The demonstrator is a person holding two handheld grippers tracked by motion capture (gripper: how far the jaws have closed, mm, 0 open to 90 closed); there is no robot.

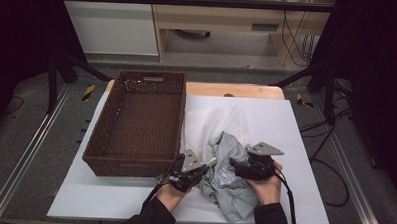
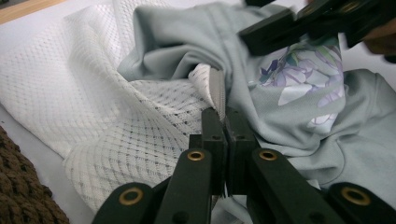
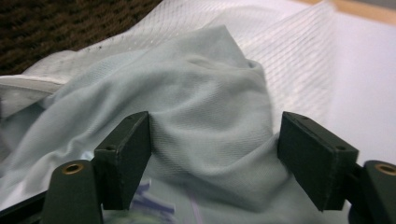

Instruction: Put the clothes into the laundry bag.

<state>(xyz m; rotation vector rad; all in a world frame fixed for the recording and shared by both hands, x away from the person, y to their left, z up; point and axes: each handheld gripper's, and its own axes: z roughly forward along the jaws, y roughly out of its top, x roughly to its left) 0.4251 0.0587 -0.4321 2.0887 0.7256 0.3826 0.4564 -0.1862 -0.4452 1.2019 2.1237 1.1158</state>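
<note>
A pale grey garment (image 1: 230,189) with a floral print (image 2: 299,77) lies crumpled on a white mesh bag (image 1: 206,120) at the table's front. My left gripper (image 1: 204,168) sits at the garment's left side. In the left gripper view it (image 2: 224,116) is shut on the mesh bag's banded edge (image 2: 217,91). My right gripper (image 1: 234,166) is at the garment's right side, held by a hand. In the right gripper view it (image 3: 215,135) is open, its jaws standing on either side of a raised fold of the grey garment (image 3: 210,112).
A brown wicker basket (image 1: 129,167) stands left of the cloth, its front wall close to my left gripper. Everything rests on a white board (image 1: 295,145) over a wooden table. Black frame posts and cables flank the table.
</note>
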